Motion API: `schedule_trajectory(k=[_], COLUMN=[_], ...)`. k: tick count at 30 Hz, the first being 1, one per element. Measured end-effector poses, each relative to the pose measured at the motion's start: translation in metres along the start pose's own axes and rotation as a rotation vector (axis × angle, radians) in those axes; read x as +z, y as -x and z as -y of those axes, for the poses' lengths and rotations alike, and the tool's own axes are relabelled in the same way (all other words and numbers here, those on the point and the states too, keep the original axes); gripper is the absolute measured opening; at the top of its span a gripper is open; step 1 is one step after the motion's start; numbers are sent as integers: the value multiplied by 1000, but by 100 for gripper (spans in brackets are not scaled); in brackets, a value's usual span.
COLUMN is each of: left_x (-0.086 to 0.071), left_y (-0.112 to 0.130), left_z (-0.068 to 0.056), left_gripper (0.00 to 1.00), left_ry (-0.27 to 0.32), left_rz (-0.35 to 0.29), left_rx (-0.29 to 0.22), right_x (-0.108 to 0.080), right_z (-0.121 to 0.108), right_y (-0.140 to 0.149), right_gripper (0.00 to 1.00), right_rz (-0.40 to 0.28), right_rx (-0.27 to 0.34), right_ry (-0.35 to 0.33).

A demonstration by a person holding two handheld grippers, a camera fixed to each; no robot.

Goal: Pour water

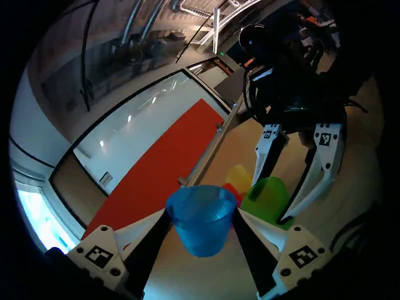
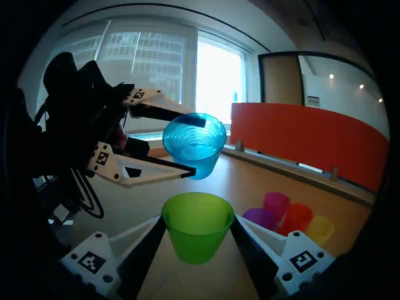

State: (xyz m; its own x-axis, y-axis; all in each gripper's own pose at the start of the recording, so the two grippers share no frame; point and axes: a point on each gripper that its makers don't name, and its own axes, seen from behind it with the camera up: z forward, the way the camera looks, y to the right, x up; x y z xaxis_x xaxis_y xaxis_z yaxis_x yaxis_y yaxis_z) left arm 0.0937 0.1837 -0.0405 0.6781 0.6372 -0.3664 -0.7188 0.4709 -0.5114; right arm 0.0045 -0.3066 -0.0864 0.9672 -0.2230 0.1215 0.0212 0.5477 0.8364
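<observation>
The blue cup [image 1: 201, 225] is seen clamped in the left gripper [image 1: 201, 212], its two fingers [image 1: 150, 240] closed in against the cup's left and right walls just under the rim. In the right gripper view the same cup is held up off the tabletop [image 2: 250, 185], on the far side of the green cup [image 2: 198, 232] and higher than it, and it is tipped so that its open mouth is turned toward the near side; rings are seen inside, though whether water is in it cannot be told. The green cup is gripped in the right gripper [image 2: 198, 220], its fingers [image 2: 150, 245] pressed to either side of the cup, which is seen upright between them with its mouth open upward. The two cups are kept apart, not touching. To the right of the green cup, on the wooden tabletop, a cluster of small cups [image 2: 292, 217] is seen close together: two purple, one orange-red, one yellow. Along the far edge of the tabletop an orange panel [image 2: 310, 135] is set, and a bright window [image 2: 220, 75] is seen beyond the blue cup.
</observation>
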Motion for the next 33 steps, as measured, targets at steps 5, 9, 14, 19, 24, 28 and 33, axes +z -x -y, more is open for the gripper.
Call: schedule_trajectory(k=[5,9,14,19,24,28,33], left_x=[4,6,8,9,10,10,9], left_y=[-1,-2,-2,-3,-5,-7,-10], left_z=[0,-1,1,2,2,2,2], left_gripper=[85,86,85,86,86,86,86], left_ry=[-3,-4,-12,-18,-20,-18,-21], left_rz=[-2,3,9,11,12,9,8], left_rx=[33,66,97,115,144,159,182], right_x=[0,0,0,0,0,0,0], right_z=[-1,0,0,0,-1,-1,-1], right_y=[0,-1,-2,-3,-3,-4,-4], right_gripper=[92,92,92,92,92,93,92], right_rz=[1,0,-2,-3,-5,-6,-9], right_rx=[-1,-2,-4,-6,-8,-7,-8], right_ry=[0,-1,-2,-3,-2,-3,-3])
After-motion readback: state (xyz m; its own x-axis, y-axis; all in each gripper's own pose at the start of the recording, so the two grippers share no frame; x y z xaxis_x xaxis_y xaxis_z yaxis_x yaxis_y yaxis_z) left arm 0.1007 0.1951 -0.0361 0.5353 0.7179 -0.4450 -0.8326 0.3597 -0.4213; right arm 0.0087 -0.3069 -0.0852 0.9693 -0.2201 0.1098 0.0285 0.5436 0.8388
